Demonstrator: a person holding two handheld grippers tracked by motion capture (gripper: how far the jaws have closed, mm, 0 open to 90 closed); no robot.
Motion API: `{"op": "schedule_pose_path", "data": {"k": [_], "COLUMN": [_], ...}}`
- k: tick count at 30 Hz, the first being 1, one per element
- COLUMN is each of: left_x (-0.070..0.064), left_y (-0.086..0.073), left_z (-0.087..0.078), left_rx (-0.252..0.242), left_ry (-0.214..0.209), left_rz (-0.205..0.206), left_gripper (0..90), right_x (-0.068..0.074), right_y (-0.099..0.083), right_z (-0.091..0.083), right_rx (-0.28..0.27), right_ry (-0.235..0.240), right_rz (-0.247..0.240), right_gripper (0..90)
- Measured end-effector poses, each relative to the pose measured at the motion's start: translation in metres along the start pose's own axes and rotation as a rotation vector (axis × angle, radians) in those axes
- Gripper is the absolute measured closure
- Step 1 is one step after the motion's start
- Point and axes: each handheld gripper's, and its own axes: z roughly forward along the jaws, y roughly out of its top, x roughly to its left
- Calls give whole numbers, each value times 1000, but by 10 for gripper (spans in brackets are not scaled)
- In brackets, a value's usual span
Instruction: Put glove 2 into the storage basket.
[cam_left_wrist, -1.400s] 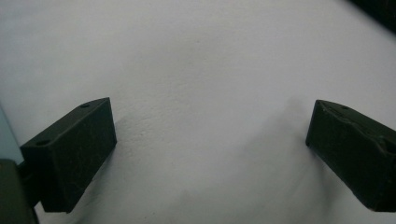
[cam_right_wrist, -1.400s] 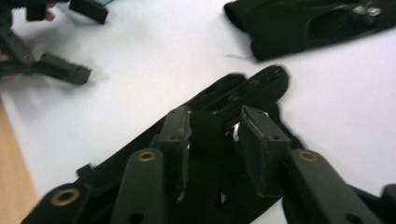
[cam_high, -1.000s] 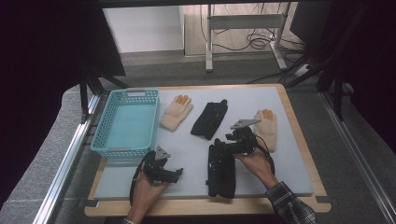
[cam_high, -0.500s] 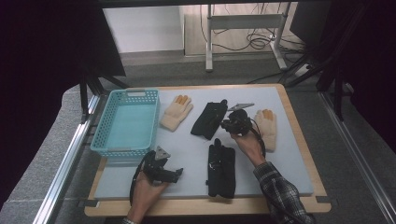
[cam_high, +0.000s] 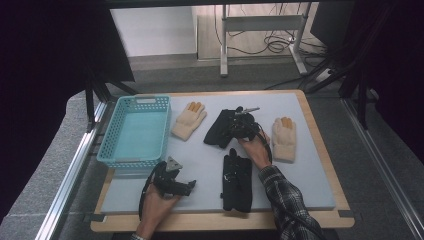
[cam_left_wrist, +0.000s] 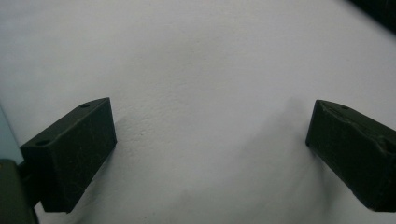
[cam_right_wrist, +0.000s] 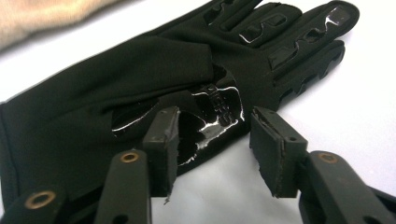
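Note:
Two black gloves lie on the grey mat (cam_high: 310, 190): one far (cam_high: 216, 131), one near (cam_high: 236, 182). A beige glove (cam_high: 189, 120) lies left of the far black one, and another beige glove (cam_high: 283, 137) lies to the right. My right gripper (cam_high: 232, 128) hovers open at the far black glove. In the right gripper view the black glove (cam_right_wrist: 140, 70) has its lower edge under the right gripper (cam_right_wrist: 212, 149); one jaw sits over the fabric, the other over the mat. My left gripper (cam_high: 192, 186) rests open on the front left of the mat, and the left gripper (cam_left_wrist: 210, 144) holds nothing.
A light blue plastic basket (cam_high: 116, 131) stands at the left side of the mat. A strip of beige glove (cam_right_wrist: 46, 14) lies beyond the black one. The wooden board edge (cam_high: 220, 220) runs along the front, with a metal frame at the left.
My right gripper has moved away from me and to the left, from beside the right beige glove to the far black glove. The left gripper has stayed put.

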Motion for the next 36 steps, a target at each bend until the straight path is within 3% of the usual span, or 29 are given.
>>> {"op": "schedule_pose_path", "data": {"k": [3, 6, 8, 10, 14, 22, 27, 30, 32, 36], "left_x": [0, 0, 0, 0, 0, 0, 0, 0, 0, 0], "left_y": [0, 0, 0, 0, 0, 0, 0, 0, 0, 0], "left_z": [0, 0, 0, 0, 0, 0, 0, 0, 0, 0], "left_rx": [0, 0, 0, 0, 1, 2, 1, 1, 1, 1], "left_ry": [0, 0, 0, 0, 0, 1, 0, 0, 0, 0], "left_rz": [0, 0, 0, 0, 0, 1, 0, 0, 0, 0], "left_gripper": [19, 19, 19, 19, 19, 19, 19, 19, 19, 19], "right_x": [3, 4, 5, 7, 7, 0, -11, -21, -31, -38], "right_y": [-1, -4, -4, -2, 3, 16, 21, 24, 26, 27], "right_z": [1, 0, 0, -1, -13, -63, -88, -100, -110, -110], "right_rx": [-12, -29, -38, -34, -49, -79, -64, -45, -22, 11], "right_ry": [-3, 31, 36, 24, 51, 96, 61, 22, -28, -69], "right_rz": [1, 26, 41, 23, 27, 15, -13, -29, -49, -64], "right_gripper": [609, 786, 838, 847, 848, 847, 846, 846, 845, 843]}}
